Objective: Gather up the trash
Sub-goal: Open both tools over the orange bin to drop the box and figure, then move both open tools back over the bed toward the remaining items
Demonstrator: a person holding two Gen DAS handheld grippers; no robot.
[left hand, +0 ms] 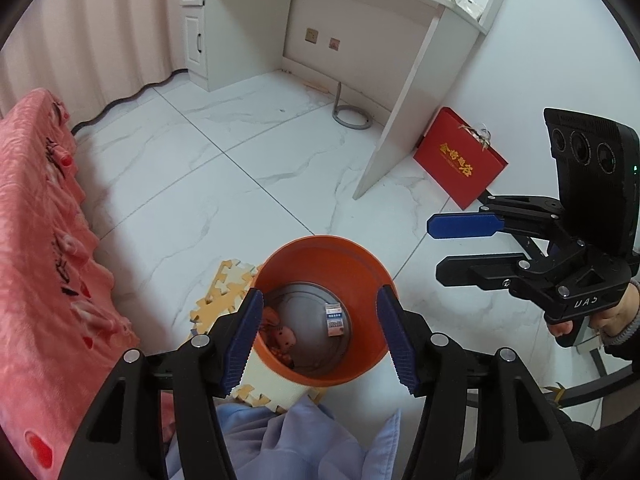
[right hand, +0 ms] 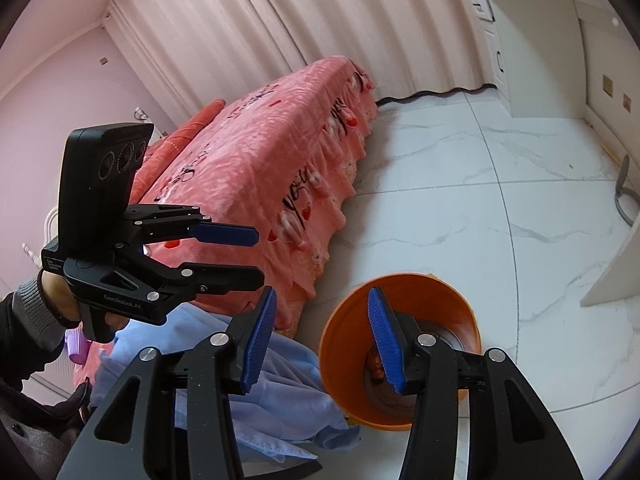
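Left wrist view showed the left tool (left hand: 320,334), jaws apart and empty, above an orange bin (left hand: 360,280) holding a small box (left hand: 334,319). Beside the bin, the right tool (right hand: 322,338) was likewise apart, gripping nothing.

The left gripper (right hand: 256,256) is showing "GenRobot.AI" on its body; gold characters on the red gift bag (left hand: 460,158) are staying unreadable.

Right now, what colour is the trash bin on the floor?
Orange bin, grey inside; clearest in the left wrist view.

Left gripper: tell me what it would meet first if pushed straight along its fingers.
Probably the open mouth of the orange bin: the left gripper, open and empty, frames it. Past the rim, likely the small box at the bottom; depth is uncertain.
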